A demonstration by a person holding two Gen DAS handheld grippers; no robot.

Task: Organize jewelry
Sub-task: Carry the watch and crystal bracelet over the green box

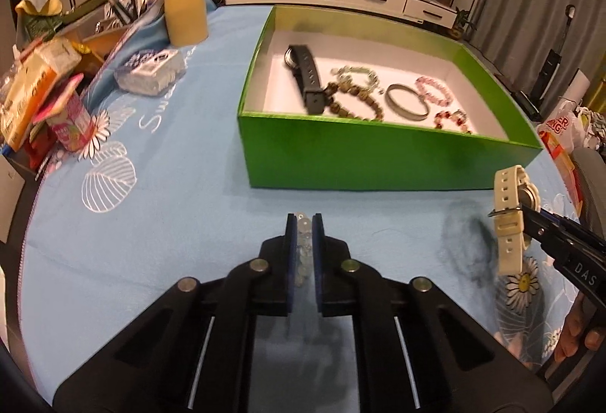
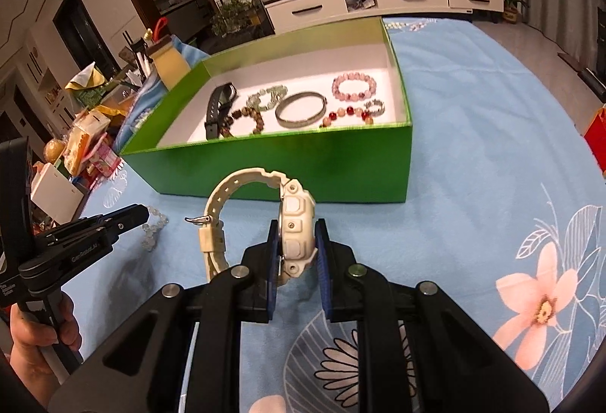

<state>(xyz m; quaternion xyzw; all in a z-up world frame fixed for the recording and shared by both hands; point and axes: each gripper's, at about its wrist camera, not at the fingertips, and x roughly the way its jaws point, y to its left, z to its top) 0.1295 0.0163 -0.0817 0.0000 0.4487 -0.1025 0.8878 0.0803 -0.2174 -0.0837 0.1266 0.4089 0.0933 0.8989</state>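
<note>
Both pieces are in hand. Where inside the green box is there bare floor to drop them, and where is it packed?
In the green box, bare floor lies behind the jewelry along the far wall, and left of the black watch. The near strip is crowded from that watch to the red bead bracelet.

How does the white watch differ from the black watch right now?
The white watch is clamped in the right gripper, outside the green box; the black watch lies flat inside the box. The white watch's strap curls upward, while the black watch's strap lies stretched out. Both are wristwatches with holed straps.
</note>
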